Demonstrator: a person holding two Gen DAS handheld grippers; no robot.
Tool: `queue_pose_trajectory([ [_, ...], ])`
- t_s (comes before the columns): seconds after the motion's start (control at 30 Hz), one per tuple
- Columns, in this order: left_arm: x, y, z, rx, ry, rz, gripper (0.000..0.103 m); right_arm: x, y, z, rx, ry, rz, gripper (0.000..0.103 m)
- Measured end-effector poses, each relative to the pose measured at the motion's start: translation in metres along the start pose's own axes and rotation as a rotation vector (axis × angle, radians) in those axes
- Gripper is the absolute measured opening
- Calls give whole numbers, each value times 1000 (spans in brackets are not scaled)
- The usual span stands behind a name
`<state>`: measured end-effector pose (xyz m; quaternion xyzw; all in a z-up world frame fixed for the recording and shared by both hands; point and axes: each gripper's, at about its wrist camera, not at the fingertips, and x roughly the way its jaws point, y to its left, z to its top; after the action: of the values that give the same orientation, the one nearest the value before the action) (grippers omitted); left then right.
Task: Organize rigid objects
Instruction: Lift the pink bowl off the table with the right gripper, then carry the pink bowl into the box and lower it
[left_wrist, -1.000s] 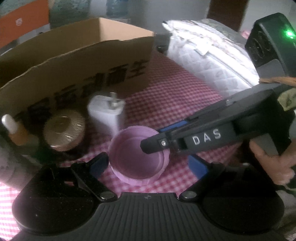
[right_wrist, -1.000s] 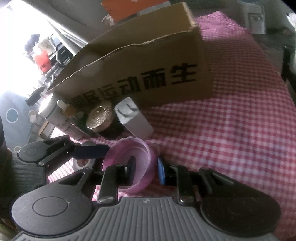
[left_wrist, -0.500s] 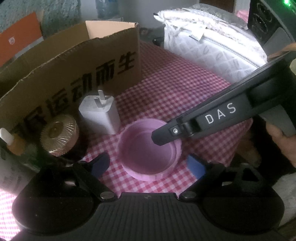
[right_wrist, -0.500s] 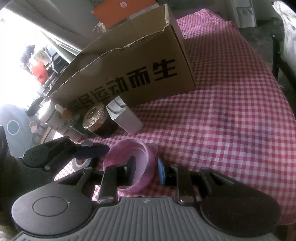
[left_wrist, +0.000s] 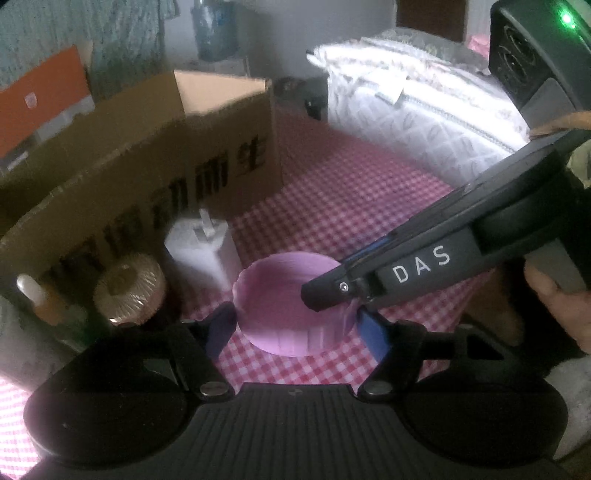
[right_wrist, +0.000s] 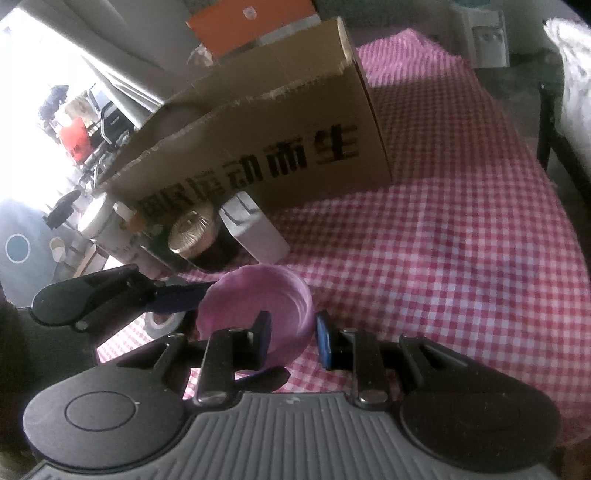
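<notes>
my left gripper (left_wrist: 295, 326) straddles a shallow round pink plastic cup (left_wrist: 291, 314) that sits on the red-and-white checked tablecloth (left_wrist: 351, 192), its open mouth facing up and tipped a little toward the cardboard box; being round, it shows no long axis across the cloth. the left jaws are closing with the cup between them, the left blue pad close against the wall and the right one just beside it, though i cannot tell for sure that either presses. my right gripper (right_wrist: 291, 334) is clenched on the same cup (right_wrist: 255, 299) at its near rim, one finger inside the bowl and the other outside the wall. seen from the left wrist, that right gripper comes in from the right, marked das, with my hand (left_wrist: 557, 295) on its handle. just behind the cup stands a white wall charger (left_wrist: 201, 249), upright with its prongs pointing up, and beside it a dark jar with a ribbed gold lid (left_wrist: 127, 291), then a small bottle with a white tip (left_wrist: 31, 291), blurred. behind them runs a long open brown cardboard box (right_wrist: 258, 147) with black printed characters on its side. a grey roll of tape (right_wrist: 162, 321) lies near the left finger in the right wrist view. a white quilted bag (left_wrist: 417, 110) rests at the far right of the table.
</notes>
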<state>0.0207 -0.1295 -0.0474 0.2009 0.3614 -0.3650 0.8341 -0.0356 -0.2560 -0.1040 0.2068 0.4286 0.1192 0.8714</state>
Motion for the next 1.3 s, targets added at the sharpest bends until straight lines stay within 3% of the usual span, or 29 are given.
queue_pose_trajectory([
  [0.33, -52, 16, 31, -18, -189, 95, 72, -51, 42, 38, -133, -143, 20, 28],
  [0.53, -78, 53, 68, -104, -283, 175, 72, -69, 82, 96, -298, -229, 48, 28],
  [0.67, -74, 88, 91, -165, -283, 211, 72, -55, 101, 141, -369, -191, 99, 29],
  [0.77, -63, 117, 102, -213, -237, 210, 73, -23, 107, 176, -366, -93, 127, 29],
  [0.97, -10, 174, 105, -344, -23, 141, 73, 64, 101, 217, -305, 138, 135, 29],
  [1.13, 23, 193, 100, -390, 123, 127, 73, 121, 92, 229, -244, 308, 146, 29],
  [1.3, 37, 193, 97, -378, 194, 136, 73, 146, 94, 229, -265, 395, 135, 29],
])
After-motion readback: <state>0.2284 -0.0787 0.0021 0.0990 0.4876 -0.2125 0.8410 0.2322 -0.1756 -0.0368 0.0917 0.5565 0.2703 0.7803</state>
